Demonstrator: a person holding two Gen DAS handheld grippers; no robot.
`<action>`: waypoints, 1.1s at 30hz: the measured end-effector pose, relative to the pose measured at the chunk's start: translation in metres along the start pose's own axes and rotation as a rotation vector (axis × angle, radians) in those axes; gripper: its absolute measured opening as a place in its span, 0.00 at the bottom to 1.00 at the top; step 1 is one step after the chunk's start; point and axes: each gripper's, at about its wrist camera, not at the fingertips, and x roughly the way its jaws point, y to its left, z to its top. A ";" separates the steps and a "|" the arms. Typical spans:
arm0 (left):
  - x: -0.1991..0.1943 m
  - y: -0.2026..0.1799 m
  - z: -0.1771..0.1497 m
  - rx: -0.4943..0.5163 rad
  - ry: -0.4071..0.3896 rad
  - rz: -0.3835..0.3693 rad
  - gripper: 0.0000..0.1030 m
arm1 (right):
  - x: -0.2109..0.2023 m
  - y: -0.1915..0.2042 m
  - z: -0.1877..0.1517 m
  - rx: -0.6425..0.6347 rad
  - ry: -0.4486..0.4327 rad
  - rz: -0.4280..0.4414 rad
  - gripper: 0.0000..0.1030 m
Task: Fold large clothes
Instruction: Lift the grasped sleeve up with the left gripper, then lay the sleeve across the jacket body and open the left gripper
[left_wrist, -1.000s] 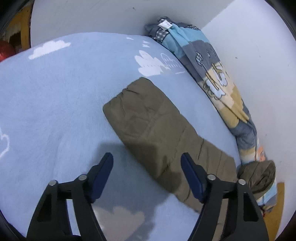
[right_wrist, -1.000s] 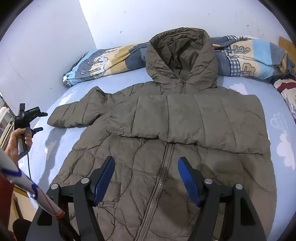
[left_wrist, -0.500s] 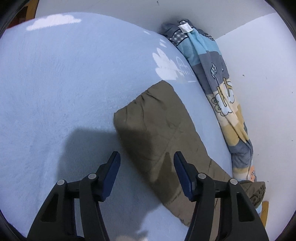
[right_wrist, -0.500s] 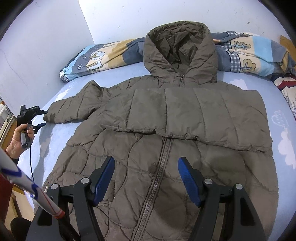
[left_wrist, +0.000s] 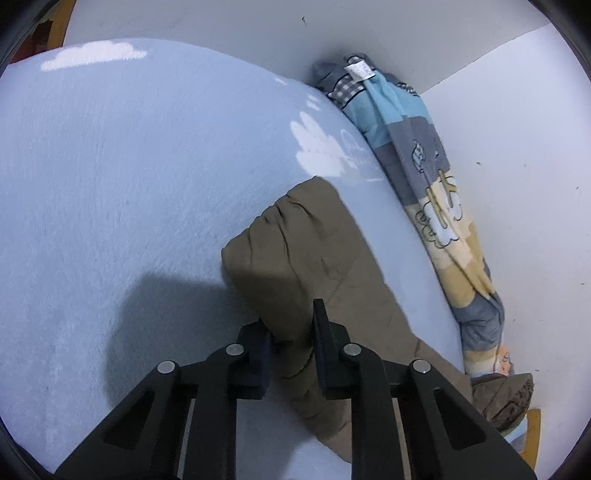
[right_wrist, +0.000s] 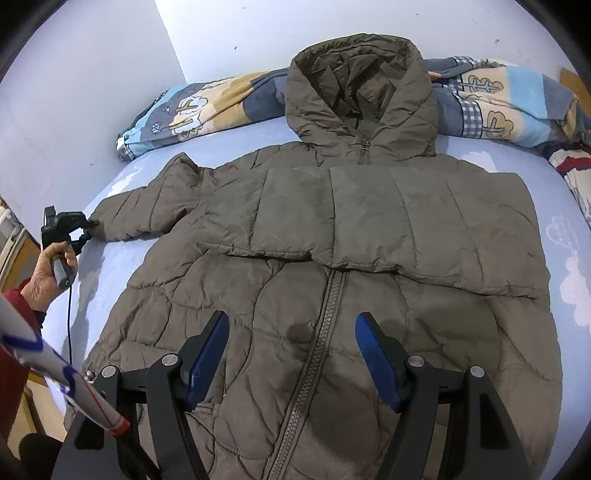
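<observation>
Left gripper (left_wrist: 291, 332): jaws just closed, pinching sleeve (left_wrist: 295, 258) of jacket (right_wrist: 332, 277).
Right gripper (right_wrist: 291, 358): jaws apart, empty, above jacket zipper (right_wrist: 317, 354).

Bare blue sheet (left_wrist: 110, 184) lies open left of the jacket sleeve (left_wrist: 306, 266); the rolled blanket (right_wrist: 207, 107) and walls (left_wrist: 517, 129) block the far side.
</observation>
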 end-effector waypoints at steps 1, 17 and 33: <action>-0.004 -0.002 0.001 0.000 -0.001 -0.009 0.17 | -0.001 -0.002 0.000 0.010 0.000 0.006 0.73; -0.089 -0.120 -0.027 0.191 -0.037 -0.160 0.17 | -0.032 -0.029 0.013 0.118 -0.071 0.003 0.73; -0.198 -0.309 -0.153 0.554 0.024 -0.383 0.16 | -0.079 -0.070 0.016 0.218 -0.157 -0.032 0.73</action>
